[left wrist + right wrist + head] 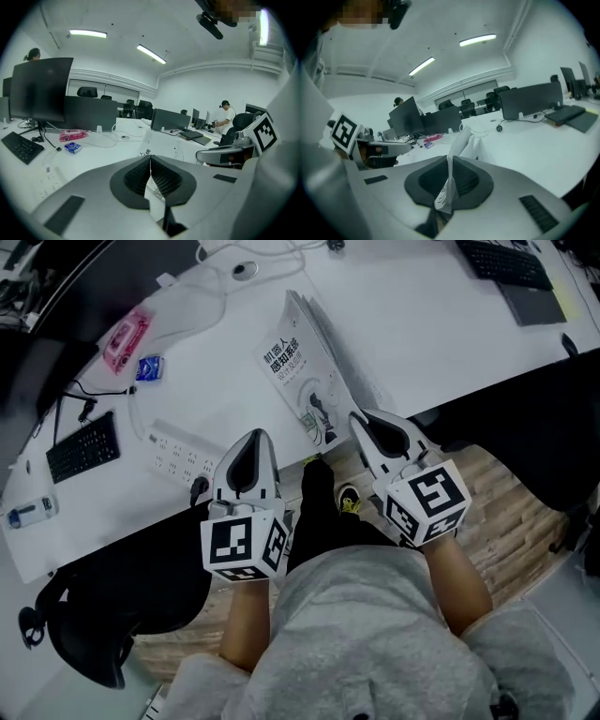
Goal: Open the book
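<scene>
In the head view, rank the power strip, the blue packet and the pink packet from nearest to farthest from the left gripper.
1. Power strip, just left of the left gripper.
2. Blue packet, farther up-left.
3. Pink packet, beyond it.

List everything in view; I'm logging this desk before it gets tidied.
desk: one, white, across the upper view
book: one, white cover, desk centre, cover raised
pink packet: one, pink, desk's far left
blue packet: one, blue, beside the pink packet
keyboards: two, black, left side and top right
power strip: one, white, near the desk edge
office chair: one, black, lower left
left gripper: one, grey, shut and empty, beside the power strip
right gripper: one, grey, shut on the book's cover
</scene>
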